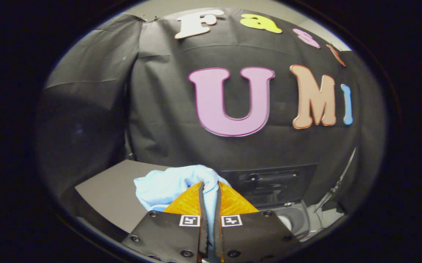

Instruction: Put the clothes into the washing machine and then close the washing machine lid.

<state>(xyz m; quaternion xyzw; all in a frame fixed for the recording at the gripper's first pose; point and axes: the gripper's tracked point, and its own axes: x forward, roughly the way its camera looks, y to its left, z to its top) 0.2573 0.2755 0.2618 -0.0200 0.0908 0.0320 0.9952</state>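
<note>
A light blue piece of clothing (167, 186) is pinched between my two fingers and bulges out to the left of them and over their tips. My gripper (210, 187) is shut on this cloth and holds it up above the table. Just beyond and to the right of the fingers stands the dark washing machine (269, 182), its raised lid or back panel facing me. The round opening of its drum (291, 219) shows lower down, right of the fingers.
A grey table top (112, 190) lies below and to the left of the held cloth. Black cloth walls close the booth behind the machine and on the left. Thin cables (337, 190) hang at the right of the machine.
</note>
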